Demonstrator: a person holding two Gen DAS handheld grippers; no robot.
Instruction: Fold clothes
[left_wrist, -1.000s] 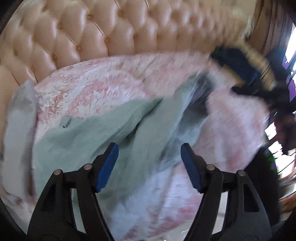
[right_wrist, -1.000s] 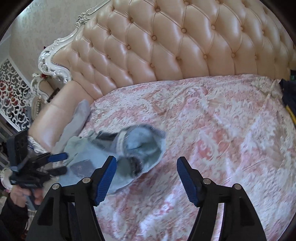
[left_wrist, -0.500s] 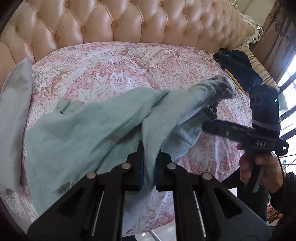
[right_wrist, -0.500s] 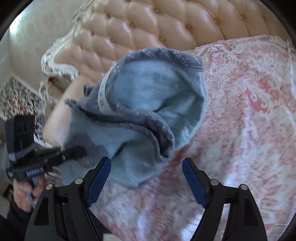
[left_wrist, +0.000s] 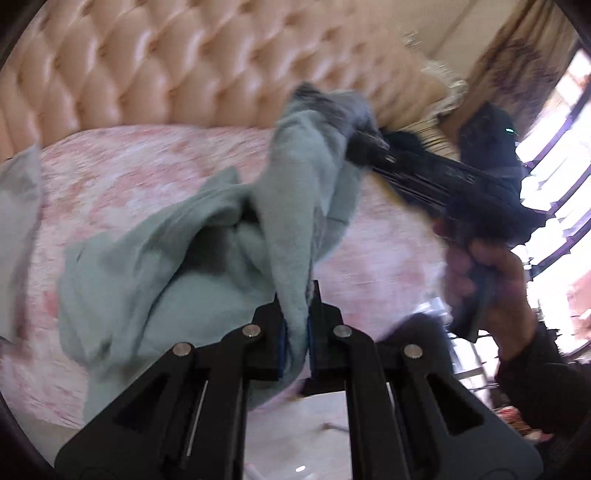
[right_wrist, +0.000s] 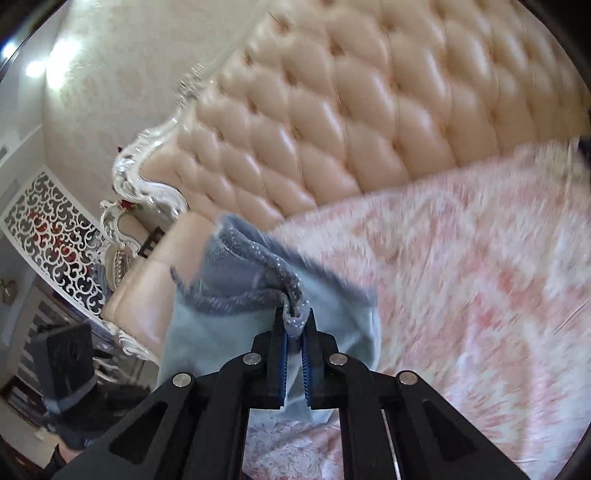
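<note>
- Grey cloth (left_wrist: 18, 206): pale piece at the far left edge of the bed in the left wrist view, lying apart from the garment.
- Bedspread (left_wrist: 147, 162): pink and white floral cover over the bed; blurred in both views.
- Headboard (left_wrist: 147, 74): tufted, buttoned, peach-coloured upholstery behind the bed; a carved white frame edge (right_wrist: 147, 184) shows in the right wrist view.
- Garment (left_wrist: 166, 273): pale green-blue clothing item with a darker grey-blue ribbed hem (right_wrist: 258, 273). Most of it lies crumpled on the bedspread; two parts are raised off the bed, one to each gripper.
- Left hand-held gripper (left_wrist: 295, 332): jaws narrow, blue pads pinching a fold of the garment that rises between them.
- Right hand-held gripper (right_wrist: 294, 343): jaws drawn in close on the ribbed hem, with cloth hanging below the pads. In the left wrist view it (left_wrist: 364, 147) appears at upper right, its tip buried in the raised cloth.
- Person's hand (left_wrist: 491, 280): wrapped round the right gripper's handle; dark sleeve (left_wrist: 546, 384) below it.
- Window (left_wrist: 554, 147): bright, barred, at far right, with a curtain (left_wrist: 517, 48) beside it.
</note>
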